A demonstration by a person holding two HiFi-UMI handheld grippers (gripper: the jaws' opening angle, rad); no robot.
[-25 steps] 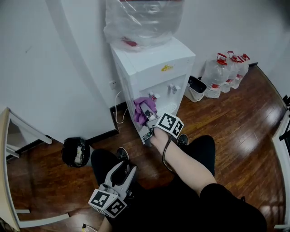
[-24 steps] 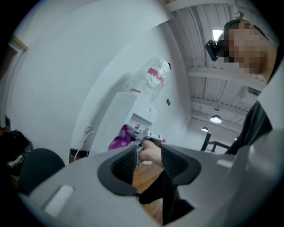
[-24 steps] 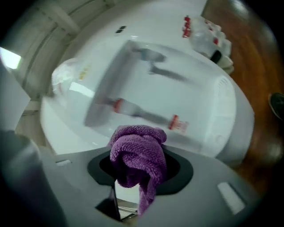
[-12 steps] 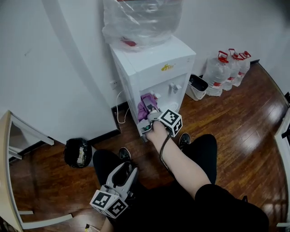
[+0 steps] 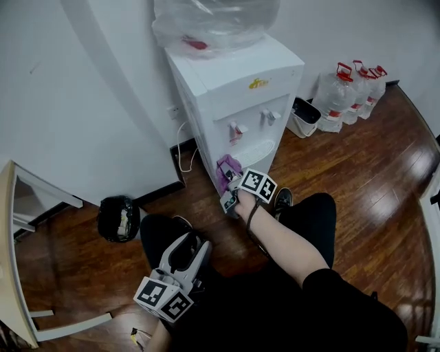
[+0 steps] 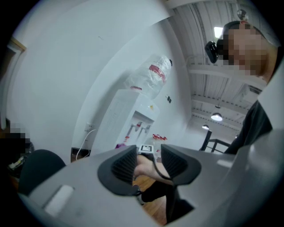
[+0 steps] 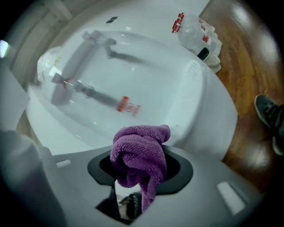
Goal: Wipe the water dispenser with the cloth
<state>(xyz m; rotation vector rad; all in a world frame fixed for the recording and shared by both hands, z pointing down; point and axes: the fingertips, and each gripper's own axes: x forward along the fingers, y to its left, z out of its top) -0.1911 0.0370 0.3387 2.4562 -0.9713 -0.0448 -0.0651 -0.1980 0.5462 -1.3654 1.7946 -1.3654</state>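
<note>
The right gripper [image 7: 141, 172] is pinching the purple cloth [image 7: 138, 148], which is bunched thick between its jaws with a tail hanging down. The wad sits up against the lower front of the white water dispenser [image 5: 234, 89], just under the drip tray [image 5: 256, 150] and below the two taps [image 5: 237, 129]. A plastic-wrapped bottle [image 5: 213, 20] sits on top of the dispenser. The left gripper [image 6: 148, 162] hangs low by the person's lap, well apart from the dispenser, its jaws a narrow gap apart with nothing between them. To the right, spare water jugs [image 5: 344, 96] stand on the wooden floor [image 5: 357, 172]. At left, a black bin [image 5: 118, 218] stands by the wall.
</note>
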